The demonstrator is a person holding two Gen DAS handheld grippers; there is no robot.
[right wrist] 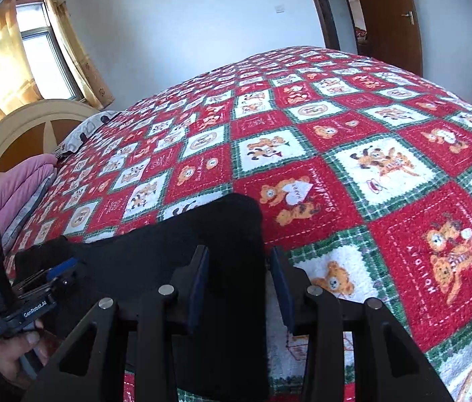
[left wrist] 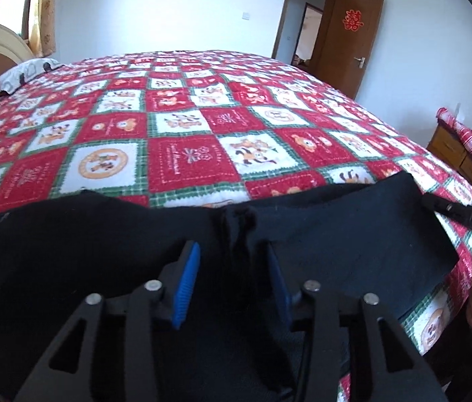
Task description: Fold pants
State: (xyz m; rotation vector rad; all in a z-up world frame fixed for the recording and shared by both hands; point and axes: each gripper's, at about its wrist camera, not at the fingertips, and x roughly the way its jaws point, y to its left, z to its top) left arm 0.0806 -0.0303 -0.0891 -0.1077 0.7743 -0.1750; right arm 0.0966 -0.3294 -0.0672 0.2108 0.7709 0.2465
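Black pants point(left wrist: 336, 234) lie flat on the near edge of a bed with a red, white and green patchwork blanket point(left wrist: 182, 127). My left gripper point(left wrist: 232, 278) is open, its blue pads either side of a raised fold in the middle of the pants, not pinching it. My right gripper point(right wrist: 239, 284) is open over the right edge of the pants point(right wrist: 222, 234); the left pad is above the cloth, the right pad over the blanket. Each gripper shows in the other's view, the right one point(left wrist: 464, 217) and the left one point(right wrist: 45, 281).
The blanket point(right wrist: 370, 167) covers the bed beyond the pants. A pink folded quilt point(right wrist: 11, 194) and a pillow point(right wrist: 85, 130) lie by the headboard on the left. A wooden cabinet point(left wrist: 454, 150) stands right of the bed. An open brown door point(left wrist: 350, 40) is at the back.
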